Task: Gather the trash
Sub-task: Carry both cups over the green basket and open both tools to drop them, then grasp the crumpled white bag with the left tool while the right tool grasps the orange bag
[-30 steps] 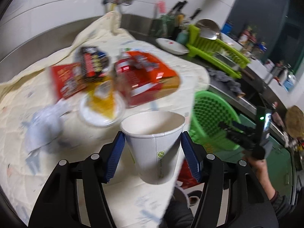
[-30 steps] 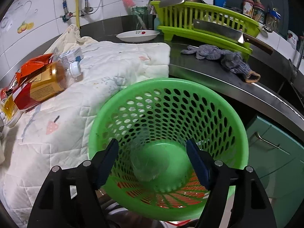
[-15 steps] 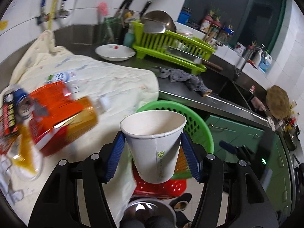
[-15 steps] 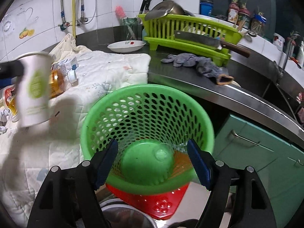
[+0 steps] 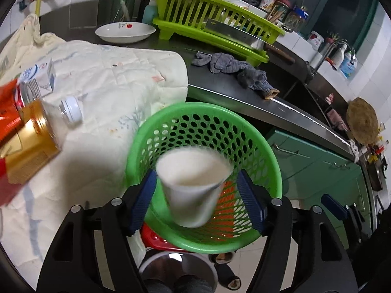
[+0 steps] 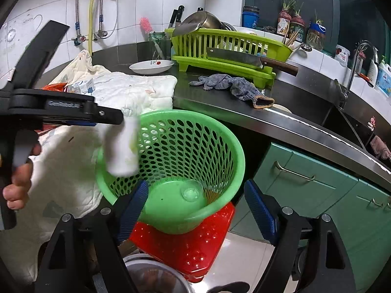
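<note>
Left hand-held gripper (image 5: 196, 201): we logged its jaws opening, pads clear of the upright white paper cup (image 5: 193, 186) at lower centre, directly above the green perforated plastic basket (image 5: 266, 151); right gripper farther.

Each claw (image 5: 196, 199) is matte black with ribbed blue finger pads (image 5: 144, 201) and silver screws; the left claw (image 6: 107, 119) shows faint grey lettering.

Paper cup (image 5: 191, 188) smearing with motion blur, print unreadable; orange bottle (image 5: 29, 146) running off left edge; clear item in green basket (image 6: 191, 191) staying unidentifiable.
</note>
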Available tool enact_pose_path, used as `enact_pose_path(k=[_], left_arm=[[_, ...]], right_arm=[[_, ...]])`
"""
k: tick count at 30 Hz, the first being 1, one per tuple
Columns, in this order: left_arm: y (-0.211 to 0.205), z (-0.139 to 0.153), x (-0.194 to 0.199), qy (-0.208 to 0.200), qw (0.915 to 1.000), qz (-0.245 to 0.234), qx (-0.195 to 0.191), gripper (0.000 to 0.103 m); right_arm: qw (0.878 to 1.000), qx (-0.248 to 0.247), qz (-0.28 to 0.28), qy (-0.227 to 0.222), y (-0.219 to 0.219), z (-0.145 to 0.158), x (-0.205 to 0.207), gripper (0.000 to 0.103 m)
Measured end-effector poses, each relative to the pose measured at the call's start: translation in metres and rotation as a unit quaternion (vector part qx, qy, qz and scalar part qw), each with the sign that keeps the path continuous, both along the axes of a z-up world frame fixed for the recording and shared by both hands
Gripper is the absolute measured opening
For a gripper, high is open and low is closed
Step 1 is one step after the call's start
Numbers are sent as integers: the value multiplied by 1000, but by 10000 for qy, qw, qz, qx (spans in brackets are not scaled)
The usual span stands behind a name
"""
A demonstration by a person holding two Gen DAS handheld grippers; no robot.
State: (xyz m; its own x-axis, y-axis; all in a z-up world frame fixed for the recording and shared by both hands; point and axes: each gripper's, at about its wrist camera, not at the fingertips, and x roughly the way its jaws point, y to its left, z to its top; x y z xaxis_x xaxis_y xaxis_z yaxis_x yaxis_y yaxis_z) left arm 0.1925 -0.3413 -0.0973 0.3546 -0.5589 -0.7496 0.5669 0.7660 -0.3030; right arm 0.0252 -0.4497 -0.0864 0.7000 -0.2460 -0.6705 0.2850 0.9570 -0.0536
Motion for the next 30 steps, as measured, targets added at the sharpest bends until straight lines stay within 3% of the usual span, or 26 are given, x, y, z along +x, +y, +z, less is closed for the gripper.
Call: enact_pose_path(k=[7, 14, 24, 30], left_arm=[[15, 11, -15, -253, 9996, -35, 71, 73], [57, 34, -31, -625, 9977, 177, 196, 73], [142, 53, -45, -967, 9906, 844, 483, 73], [209, 62, -44, -1188, 9776, 1564, 763, 76]], right_arm=[[9999, 156, 62, -21, 8, 1, 0, 78], [9991, 244, 339, -76, 35, 10, 8, 78], [9939, 468, 987, -115, 85, 23, 36, 78], [9896, 454, 1355, -156, 114, 31, 53, 78]])
